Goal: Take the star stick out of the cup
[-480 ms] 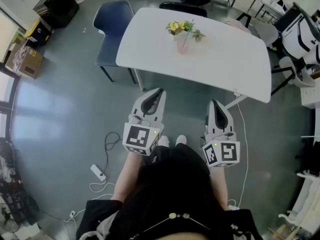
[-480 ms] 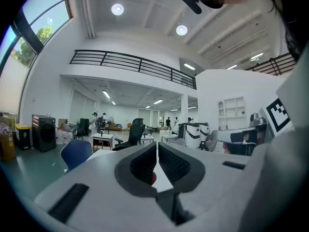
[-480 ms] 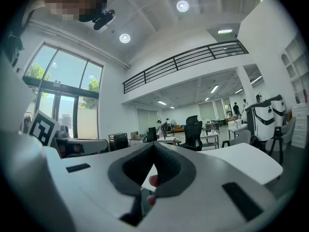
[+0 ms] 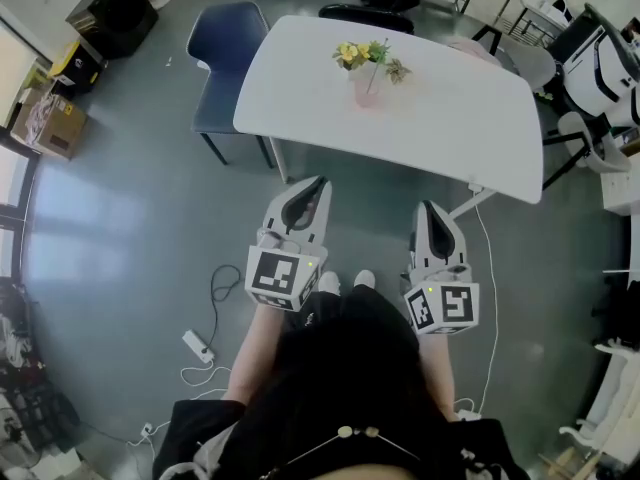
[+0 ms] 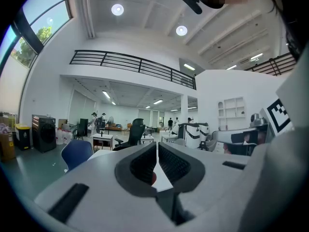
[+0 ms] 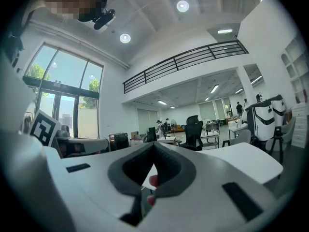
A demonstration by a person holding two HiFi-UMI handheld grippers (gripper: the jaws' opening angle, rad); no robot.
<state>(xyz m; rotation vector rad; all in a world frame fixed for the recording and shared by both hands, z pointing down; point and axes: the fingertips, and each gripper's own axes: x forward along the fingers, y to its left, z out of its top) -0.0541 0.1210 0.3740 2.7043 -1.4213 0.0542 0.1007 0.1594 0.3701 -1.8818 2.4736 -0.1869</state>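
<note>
A blue chair (image 4: 228,63) stands beside the white table (image 4: 450,118), power strip (image 4: 197,345) on floor.

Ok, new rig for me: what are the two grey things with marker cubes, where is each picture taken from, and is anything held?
No robot here: a person holds a gripper in each hand, the left gripper and the right gripper; the cubes are part of them. One picture comes from a camera on the person's head, looking down. The other two come from cameras riding on each gripper, looking along its jaws. Both pairs of jaws are closed on nothing. Ahead stands a white table with a pink cup of flowers on it, apart from both grippers; the star stick is too small to single out. A blue chair stands beside it.
</note>
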